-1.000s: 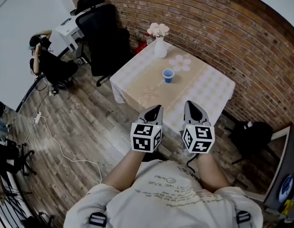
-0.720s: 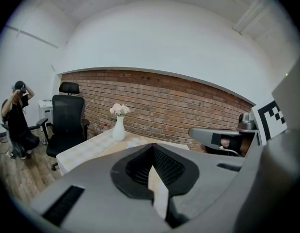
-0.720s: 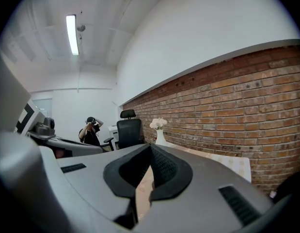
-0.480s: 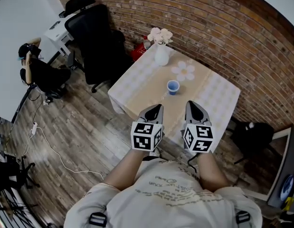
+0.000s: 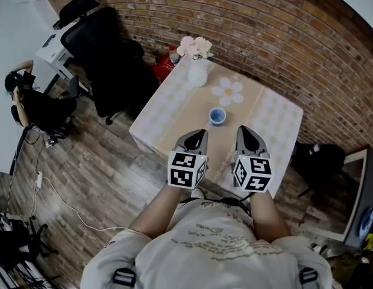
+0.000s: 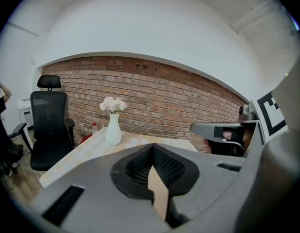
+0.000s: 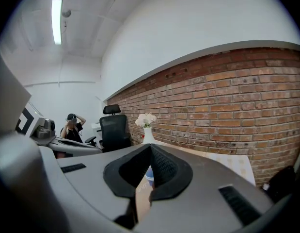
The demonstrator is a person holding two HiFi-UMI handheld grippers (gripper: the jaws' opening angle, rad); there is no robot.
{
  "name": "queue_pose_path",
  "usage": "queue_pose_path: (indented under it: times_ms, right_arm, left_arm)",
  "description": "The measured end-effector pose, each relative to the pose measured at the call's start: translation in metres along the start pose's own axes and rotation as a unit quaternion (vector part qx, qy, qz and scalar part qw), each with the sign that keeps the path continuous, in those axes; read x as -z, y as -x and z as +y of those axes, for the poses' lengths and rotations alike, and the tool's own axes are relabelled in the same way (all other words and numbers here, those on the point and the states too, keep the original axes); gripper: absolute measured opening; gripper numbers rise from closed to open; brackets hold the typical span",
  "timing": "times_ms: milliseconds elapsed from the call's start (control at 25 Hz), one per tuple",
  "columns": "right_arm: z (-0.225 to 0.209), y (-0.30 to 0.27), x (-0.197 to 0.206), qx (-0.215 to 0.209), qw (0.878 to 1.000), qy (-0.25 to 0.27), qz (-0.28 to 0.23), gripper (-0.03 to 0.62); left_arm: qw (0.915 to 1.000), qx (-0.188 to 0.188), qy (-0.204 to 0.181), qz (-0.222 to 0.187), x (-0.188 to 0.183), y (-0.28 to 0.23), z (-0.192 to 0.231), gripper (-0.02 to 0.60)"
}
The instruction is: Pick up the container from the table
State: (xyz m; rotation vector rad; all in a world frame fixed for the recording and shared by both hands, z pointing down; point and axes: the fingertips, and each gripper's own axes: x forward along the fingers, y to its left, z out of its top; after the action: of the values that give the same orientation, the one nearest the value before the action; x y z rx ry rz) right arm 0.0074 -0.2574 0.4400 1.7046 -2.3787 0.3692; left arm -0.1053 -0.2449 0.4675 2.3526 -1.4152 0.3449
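Our left tongs (image 5: 200,135) and right tongs (image 5: 244,131) are both closed and empty, side by side over the near edge of the counter (image 5: 276,125). The blue container (image 5: 217,116) stands just ahead, between them. Only the right gripper view catches it; the left gripper view shows the vase (image 6: 113,130) instead.

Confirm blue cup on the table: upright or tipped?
Upright. In the head view the blue cup stands on its base, round open rim facing up.
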Motion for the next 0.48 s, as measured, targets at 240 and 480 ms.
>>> queue_pose_path:
  times_ms: [240,480]
  right_arm:
    - [-0.018,-0.016,0.011,0.023,0.999,-0.008,0.022,0.0]
    - [-0.033,-0.03,0.026,0.028,0.998,-0.012,0.048,0.002]
  left_arm:
    - [0.9998,0.015,-0.001,0.016,0.007,-0.029,0.007,0.003]
    - [0.9987,0.009,-0.02,0.047,0.023,-0.056,0.015,0.003]
